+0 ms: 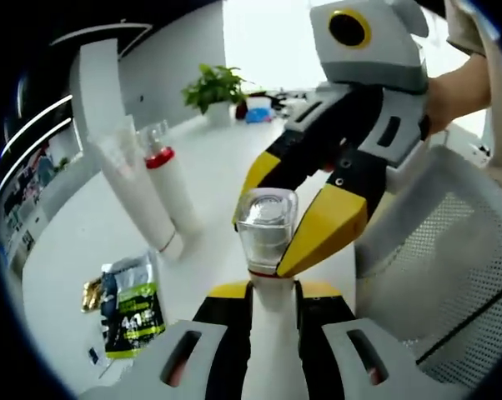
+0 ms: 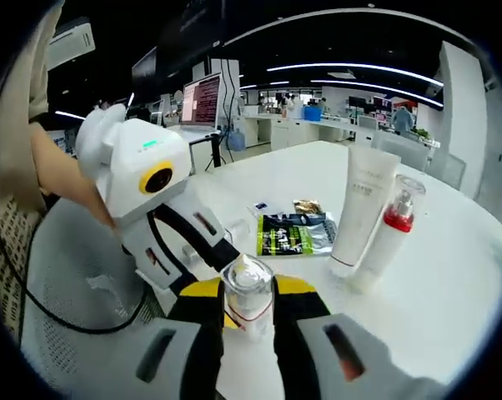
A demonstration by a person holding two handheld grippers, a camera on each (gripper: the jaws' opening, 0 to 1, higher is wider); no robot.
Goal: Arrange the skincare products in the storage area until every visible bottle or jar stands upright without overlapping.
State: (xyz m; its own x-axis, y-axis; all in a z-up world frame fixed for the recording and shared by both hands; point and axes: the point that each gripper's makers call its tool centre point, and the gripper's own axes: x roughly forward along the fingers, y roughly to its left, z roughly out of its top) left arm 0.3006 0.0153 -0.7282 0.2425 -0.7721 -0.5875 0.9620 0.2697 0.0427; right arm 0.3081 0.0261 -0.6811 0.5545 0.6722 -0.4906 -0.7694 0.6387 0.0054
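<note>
A white bottle [image 1: 273,342] with a clear cap [image 1: 268,223] is held in the air between both grippers. My left gripper [image 1: 273,292] is shut on its white body just below the red collar. My right gripper [image 1: 278,218] comes in from the upper right, its yellow tips shut on the clear cap. In the right gripper view, that cap [image 2: 247,285] sits between my right gripper's [image 2: 248,293] jaws, and the left gripper [image 2: 208,279] reaches in from the left. A white tube [image 1: 138,192] [image 2: 363,208] and a red-collared bottle [image 1: 172,187] [image 2: 393,229] stand upright, side by side, on the table.
A green and black sachet [image 1: 133,312] [image 2: 294,235] and a small gold packet [image 1: 91,293] [image 2: 308,206] lie flat on the white table [image 1: 84,242] [image 2: 451,283]. A grey mesh chair [image 1: 451,275] [image 2: 76,292] stands at its edge. A potted plant [image 1: 213,87] is at the far side.
</note>
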